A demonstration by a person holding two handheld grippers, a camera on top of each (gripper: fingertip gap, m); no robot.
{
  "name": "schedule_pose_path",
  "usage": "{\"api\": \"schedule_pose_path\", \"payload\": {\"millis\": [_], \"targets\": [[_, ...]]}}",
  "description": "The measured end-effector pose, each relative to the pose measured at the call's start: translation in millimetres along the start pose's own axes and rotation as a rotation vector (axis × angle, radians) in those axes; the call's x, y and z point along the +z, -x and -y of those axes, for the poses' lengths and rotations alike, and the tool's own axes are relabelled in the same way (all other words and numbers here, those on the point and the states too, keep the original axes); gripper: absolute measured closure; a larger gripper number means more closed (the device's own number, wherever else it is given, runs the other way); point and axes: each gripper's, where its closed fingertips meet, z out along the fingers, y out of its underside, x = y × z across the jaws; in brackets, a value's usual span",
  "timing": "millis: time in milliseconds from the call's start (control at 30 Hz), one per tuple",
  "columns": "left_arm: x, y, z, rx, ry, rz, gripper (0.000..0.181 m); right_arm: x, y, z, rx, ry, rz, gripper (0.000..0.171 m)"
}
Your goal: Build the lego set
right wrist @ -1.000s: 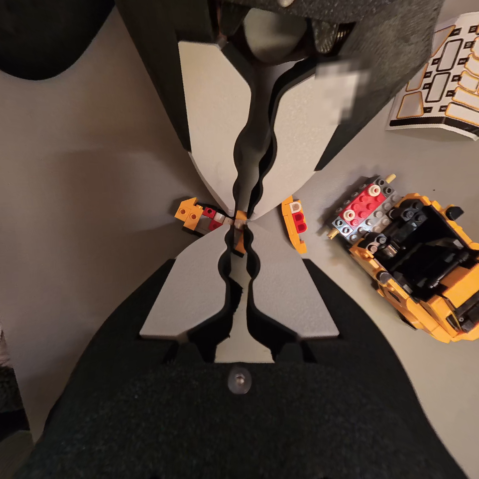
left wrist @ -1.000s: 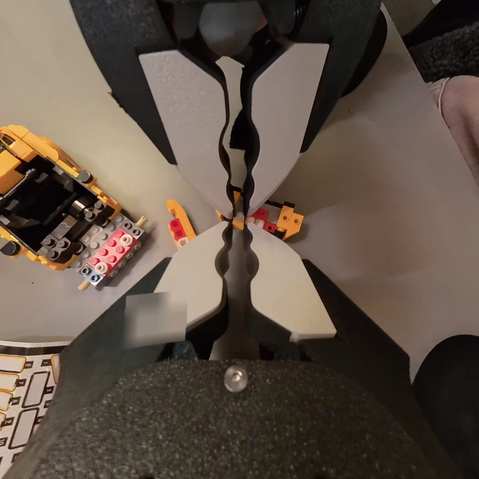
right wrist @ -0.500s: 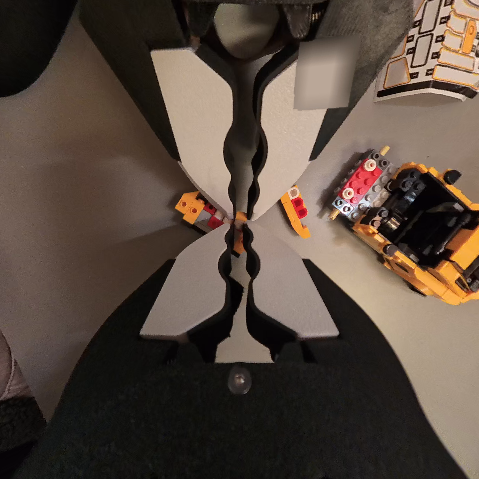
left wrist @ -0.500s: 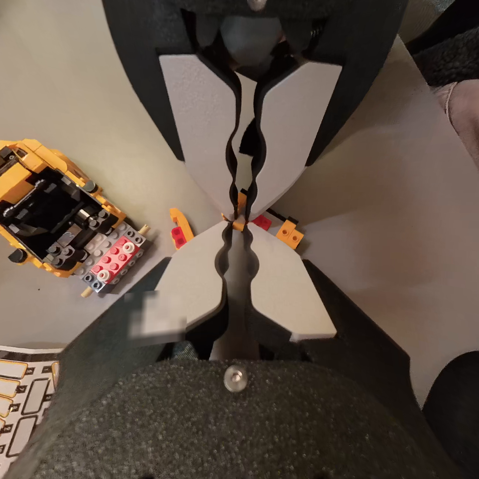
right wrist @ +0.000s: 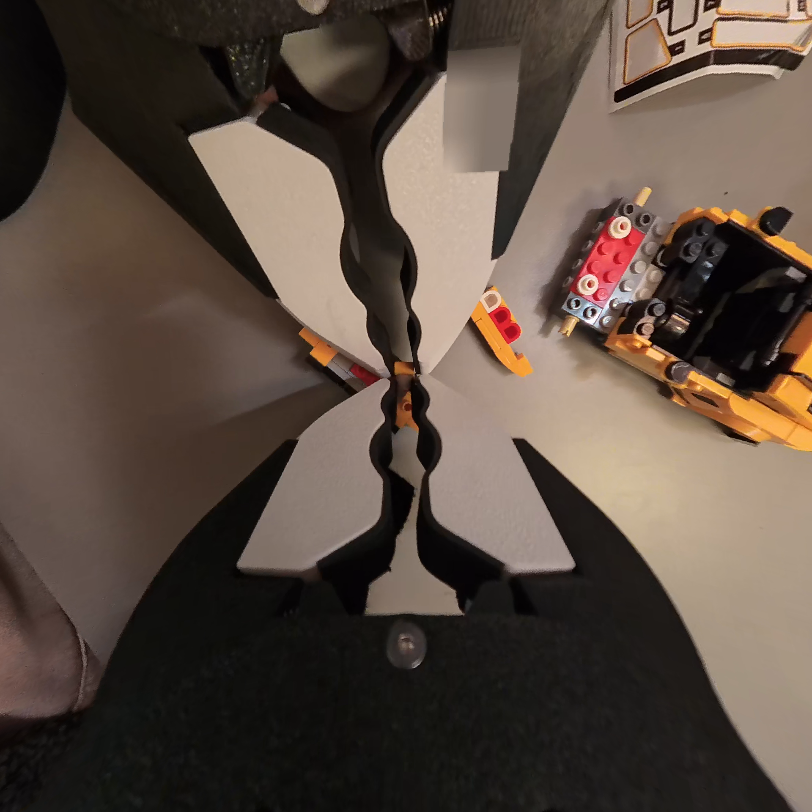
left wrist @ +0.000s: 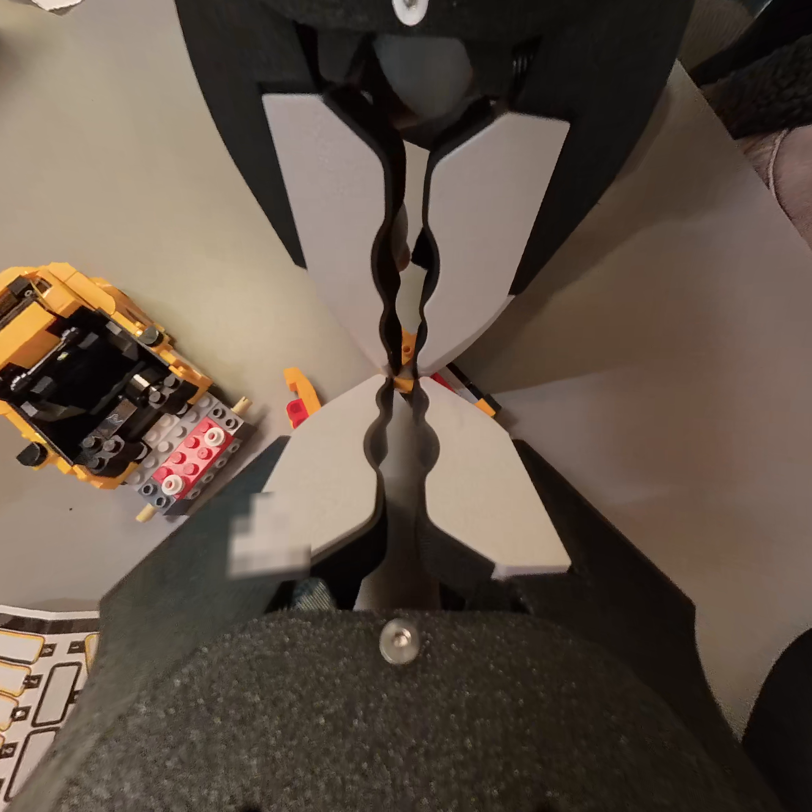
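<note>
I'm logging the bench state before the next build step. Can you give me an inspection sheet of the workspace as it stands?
Surface: plain grey table, no spills seen.
Job's things: part-built yellow car with red plate at its end; loose yellow-and-red piece lying apart; small yellow piece held between both grippers.
Clutter: sticker sheet at the table edge.
Grippers: left gripper and right gripper meet tip to tip, both shut on the small yellow piece.
Cables: nothing seen.
Surroundings: person's sleeve at the edge.

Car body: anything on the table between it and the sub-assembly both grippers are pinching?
Yes: a loose orange-and-red piece lies on the table between the car body and the pinched sub-assembly, nearer the sub-assembly. Nothing else visible.
</note>
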Motion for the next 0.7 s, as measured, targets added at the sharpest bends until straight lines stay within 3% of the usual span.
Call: {"api": "schedule_pose_path", "payload": {"millis": [133,267,600,700], "targets": [[-0.4,0.0,-0.2,-0.004,0.000,-0.003,0.173,0.1,0.2,0.4,0.026,-0.011,0.002,0.165],[-9.2,-1.9,-3.2,-0.034,0.021,-0.017,0.159,2.5,-0.7,1.5,0.034,-0.027,-0.003,0.171],[-32.5,-12.5,-16.9,-0.040,0.090,-0.058,0.160,-8.5,0.6,4.4,0.037,-0.079,0.034,0.171],[-45.5,-13.9,-18.3,-0.070,0.079,-0.079,0.162,-16.3,-2.0,-0.7,0.038,-0.109,0.010,0.156]]}}
